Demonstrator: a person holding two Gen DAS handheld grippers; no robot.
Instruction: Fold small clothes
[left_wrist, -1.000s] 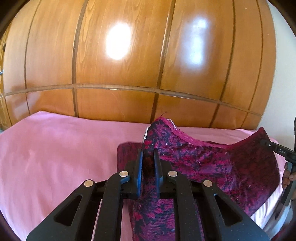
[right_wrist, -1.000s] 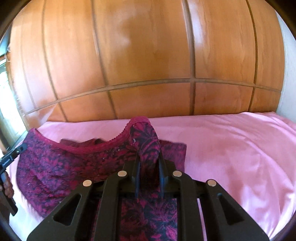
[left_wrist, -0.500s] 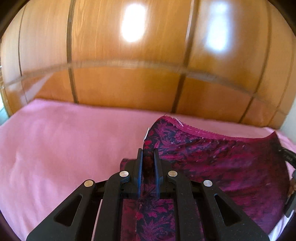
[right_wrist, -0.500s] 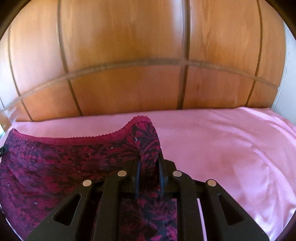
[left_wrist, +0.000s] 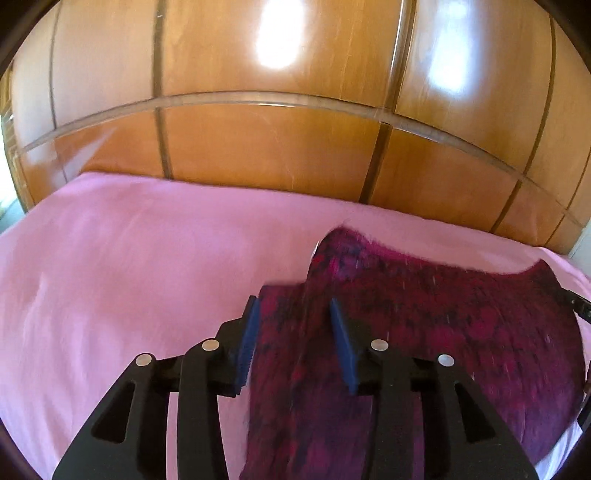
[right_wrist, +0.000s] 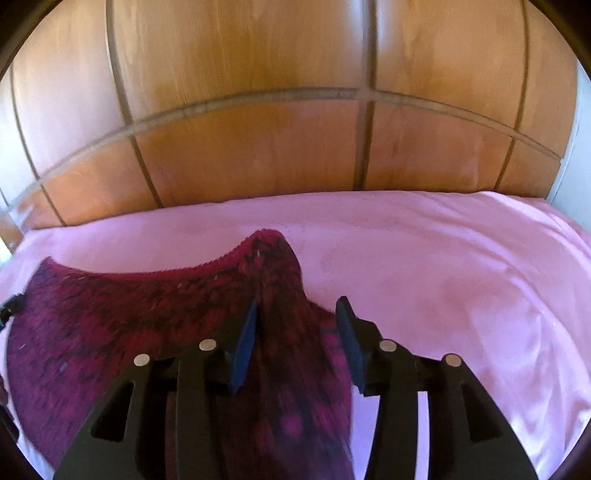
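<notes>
Blur smears the garment (left_wrist: 424, 332), a small dark red and black patterned piece, so its print and trim are hard to make out in either view. Its near part runs under both tools and off the bottom of each picture. In the left wrist view the left gripper (left_wrist: 295, 328) stands released, blue pads spread, with a raised ridge of the cloth between them; whether a pad touches it cannot be told. In the right wrist view the right gripper (right_wrist: 297, 328) is likewise spread wide, and the cloth's peak rises between its fingers, close against the left one. At 3 o'clock in the left view a black piece of the other tool shows at the cloth's far corner, cut off by the frame.

The garment lies on a pink sheet (left_wrist: 129, 277) over a bed, with its upper edge toward 12 o'clock. Glossy wooden panels (left_wrist: 258, 147) close the bed off at 12 o'clock, with bright glare on them. Bare sheet spreads toward 9 o'clock in the left view and toward 3 o'clock (right_wrist: 461, 277) in the right view.
</notes>
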